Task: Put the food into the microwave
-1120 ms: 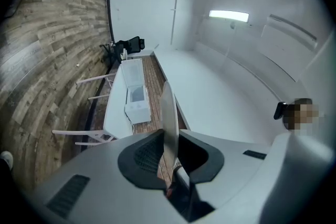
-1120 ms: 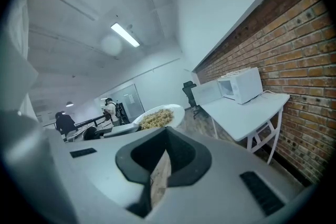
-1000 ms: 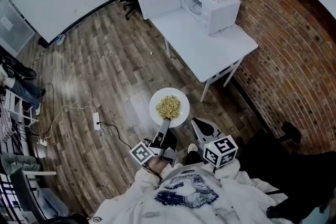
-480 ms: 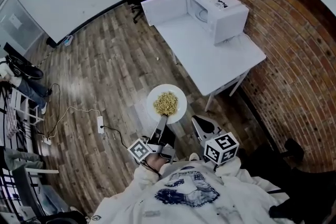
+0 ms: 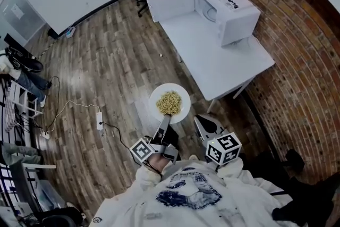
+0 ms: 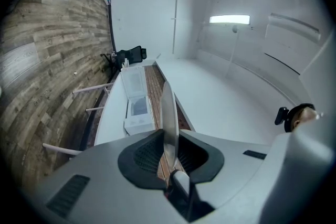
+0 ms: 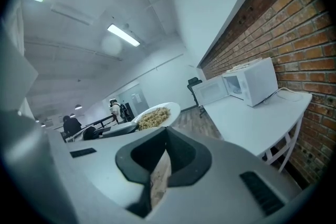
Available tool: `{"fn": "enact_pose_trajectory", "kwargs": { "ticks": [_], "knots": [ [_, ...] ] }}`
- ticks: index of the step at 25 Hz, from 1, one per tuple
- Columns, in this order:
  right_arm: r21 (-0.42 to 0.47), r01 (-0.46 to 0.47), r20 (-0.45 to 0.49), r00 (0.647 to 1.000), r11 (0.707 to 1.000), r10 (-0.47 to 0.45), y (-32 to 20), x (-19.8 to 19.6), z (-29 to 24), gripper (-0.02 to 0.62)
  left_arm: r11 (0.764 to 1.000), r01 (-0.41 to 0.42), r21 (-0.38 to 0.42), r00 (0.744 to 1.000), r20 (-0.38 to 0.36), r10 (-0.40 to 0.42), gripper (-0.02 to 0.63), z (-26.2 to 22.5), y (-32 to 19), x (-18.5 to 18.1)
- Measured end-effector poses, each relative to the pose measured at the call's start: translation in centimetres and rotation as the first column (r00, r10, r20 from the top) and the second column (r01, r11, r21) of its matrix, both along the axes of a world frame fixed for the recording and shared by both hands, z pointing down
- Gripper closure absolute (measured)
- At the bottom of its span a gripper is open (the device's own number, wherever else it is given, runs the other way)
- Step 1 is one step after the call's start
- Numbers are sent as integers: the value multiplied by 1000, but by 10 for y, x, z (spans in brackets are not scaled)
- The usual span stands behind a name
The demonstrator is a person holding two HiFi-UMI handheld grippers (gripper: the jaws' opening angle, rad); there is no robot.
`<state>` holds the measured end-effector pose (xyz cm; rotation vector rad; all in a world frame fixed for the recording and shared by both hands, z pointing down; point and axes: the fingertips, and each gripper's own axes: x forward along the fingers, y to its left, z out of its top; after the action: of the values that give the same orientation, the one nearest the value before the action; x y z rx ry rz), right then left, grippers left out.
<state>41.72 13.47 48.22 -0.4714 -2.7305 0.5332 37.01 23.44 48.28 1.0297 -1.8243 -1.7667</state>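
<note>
While clamped in the left gripper (image 5: 164, 122), noodle plate (image 5: 183, 108) ahead; right gripper (image 5: 200, 120) closed.

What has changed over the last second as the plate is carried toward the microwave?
The person has stepped closer to the table, whose near corner now lies nearer the plate. Nothing was grasped or released. Unchanged: the left gripper clamps the plate of noodles, the right gripper is empty, the microwave door stands open.

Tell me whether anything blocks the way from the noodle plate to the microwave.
Nothing visible does. The left gripper holds the white plate of noodles above the wooden floor, and the white microwave on the white table has its door open.
</note>
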Motion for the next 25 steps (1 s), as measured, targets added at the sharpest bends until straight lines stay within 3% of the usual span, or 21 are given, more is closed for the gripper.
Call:
{"fn": "enact_pose_trajectory", "kwargs": {
  "ticks": [9,25],
  "knots": [
    [3,-9,-53,999,1000,10,4,-50,19,581,1000,-23,5,999,-29,23,538,15,1,-52],
    [1,-70,-58,996,998,70,62,-226,10,581,995,-99,3,995,-5,99,538,-2,49,-234]
  ]
}}
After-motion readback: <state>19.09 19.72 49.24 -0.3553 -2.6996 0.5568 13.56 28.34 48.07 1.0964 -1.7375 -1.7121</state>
